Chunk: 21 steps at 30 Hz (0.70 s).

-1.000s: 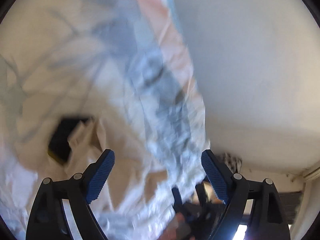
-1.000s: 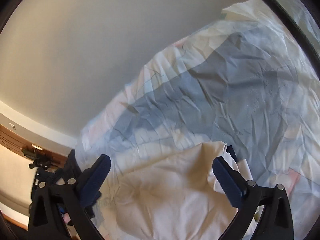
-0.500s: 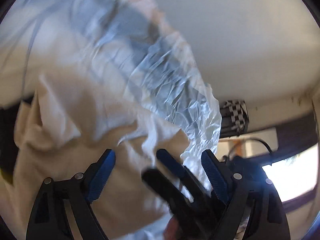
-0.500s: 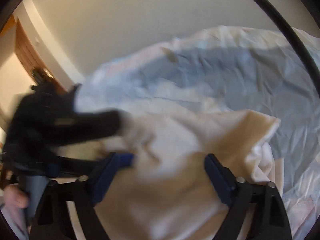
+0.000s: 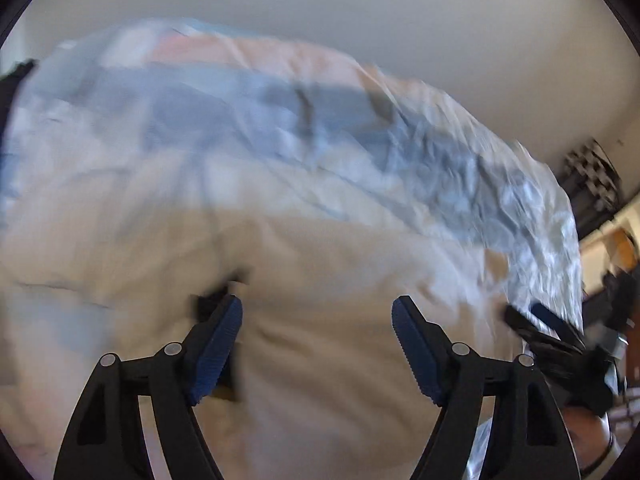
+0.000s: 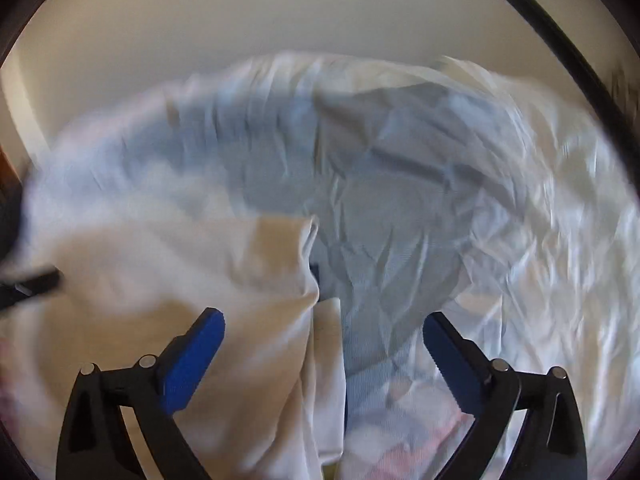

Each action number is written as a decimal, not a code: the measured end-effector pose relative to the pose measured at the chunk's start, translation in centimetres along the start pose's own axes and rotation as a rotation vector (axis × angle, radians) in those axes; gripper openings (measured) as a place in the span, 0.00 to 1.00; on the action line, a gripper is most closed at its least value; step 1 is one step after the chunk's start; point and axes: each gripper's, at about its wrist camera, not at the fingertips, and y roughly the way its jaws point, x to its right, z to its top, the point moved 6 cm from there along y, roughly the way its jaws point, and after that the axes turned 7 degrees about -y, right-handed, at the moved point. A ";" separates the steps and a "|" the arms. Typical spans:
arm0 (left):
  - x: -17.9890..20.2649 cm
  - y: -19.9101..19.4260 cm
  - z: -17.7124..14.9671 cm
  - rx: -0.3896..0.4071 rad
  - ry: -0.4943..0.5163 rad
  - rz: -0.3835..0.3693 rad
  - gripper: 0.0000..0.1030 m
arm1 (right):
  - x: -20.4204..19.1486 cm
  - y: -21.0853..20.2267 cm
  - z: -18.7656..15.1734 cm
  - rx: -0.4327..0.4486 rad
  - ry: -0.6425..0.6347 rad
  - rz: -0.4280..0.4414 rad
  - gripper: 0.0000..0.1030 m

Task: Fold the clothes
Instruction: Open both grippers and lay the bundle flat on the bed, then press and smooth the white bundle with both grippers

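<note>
Cream-coloured garment (image 5: 328,280) lies spread over a crumpled bedsheet (image 5: 280,120) patterned in grey-blue, white and pale pink, filling the lower half of my left wrist view. My left gripper (image 5: 318,332) hangs above the cloth with its blue-padded fingers (image 5: 218,344) spread wide, nothing between them. A small dark patch shows at the tip of the left-hand finger; blur keeps me from saying what it is. At the right edge of the same view my right gripper (image 5: 552,340) appears as a dark smeared shape beside the sheet's edge, with my hand (image 5: 588,428) gripping it below.

From my right wrist view, the garment (image 6: 180,280) occupies the left half of the frame, its right edge (image 6: 312,272) falling in a loose fold that runs down towards the bottom between my fingers. My right gripper (image 6: 324,344) is also opened wide and holds nothing; its left finger (image 6: 192,360) sits over the cream cloth, its right finger (image 6: 448,360) over the grey-blue sheet (image 6: 400,200). A dark blurred shape at the left edge (image 6: 28,284) rests against the garment; I cannot make out whether it is my other gripper.

A plain pale wall (image 5: 360,8) rises behind the bed in both views. Dark furniture and a checkered object (image 5: 592,176) stand beyond the sheet's right side in the left wrist view. Both frames are softened by motion blur, heaviest on the garment's left portion
</note>
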 end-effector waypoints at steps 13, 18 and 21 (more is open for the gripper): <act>2.4 7.1 0.8 0.040 0.062 0.045 0.78 | -8.9 6.4 1.9 0.040 -0.219 0.076 1.00; 2.3 8.7 -0.2 0.107 0.186 0.104 0.80 | -9.0 8.0 0.0 0.074 -0.298 -0.013 1.00; 2.0 8.9 0.2 0.075 0.173 0.091 0.81 | -8.5 8.0 0.3 0.052 -0.273 0.004 1.00</act>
